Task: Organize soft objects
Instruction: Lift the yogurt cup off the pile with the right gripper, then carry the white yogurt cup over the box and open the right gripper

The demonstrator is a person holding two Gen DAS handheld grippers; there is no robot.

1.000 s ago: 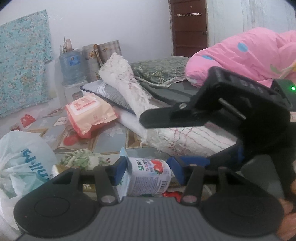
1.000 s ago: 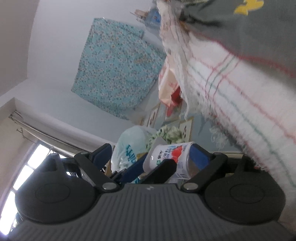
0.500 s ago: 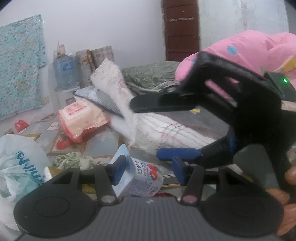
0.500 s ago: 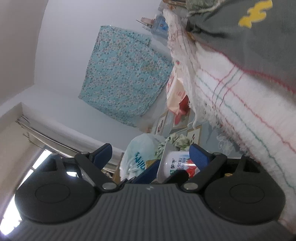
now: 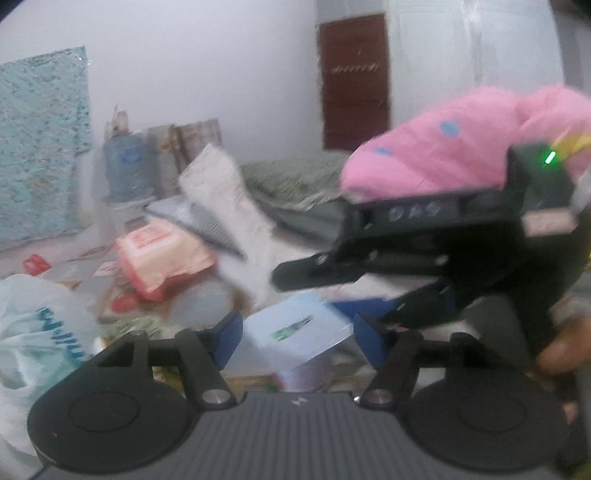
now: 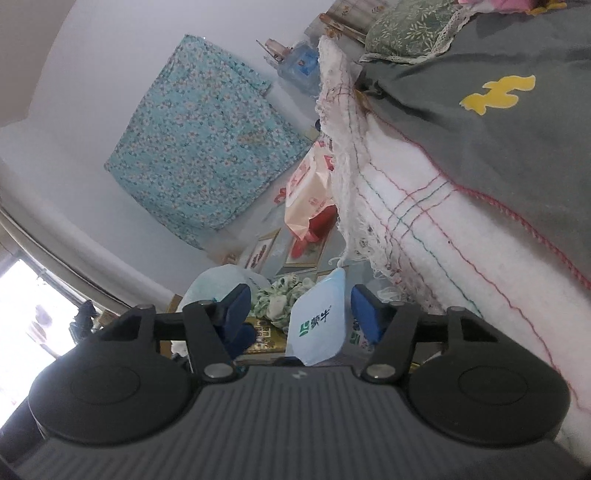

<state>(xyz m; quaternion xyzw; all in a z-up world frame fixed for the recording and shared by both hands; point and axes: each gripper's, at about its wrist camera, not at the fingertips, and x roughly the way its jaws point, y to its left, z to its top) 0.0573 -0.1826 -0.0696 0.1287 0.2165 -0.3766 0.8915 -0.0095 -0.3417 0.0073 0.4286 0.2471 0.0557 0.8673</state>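
The right gripper [image 6: 299, 317] closes on the pale-blue milk carton [image 6: 317, 325], fingers probably not yet gripping; the left gripper's [image 5: 295, 334] fingers are opening, so squeeze first.

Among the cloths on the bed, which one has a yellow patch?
The dark grey blanket, lying over the white blanket with red and green stitched lines. The green floral pillow has no patch.

Left hand-held gripper [image 5: 295, 334]: jaws have just been opening, blue pads apart with a carton between them, clear gap at the 3 o'clock pad. Right hand-held gripper [image 6: 301, 314]: jaws have just been closing, carton between pads, not pressed on either side. In left view, right unit sits at 2 o'clock, fingers [image 5: 565, 347] wrapped round its handle.
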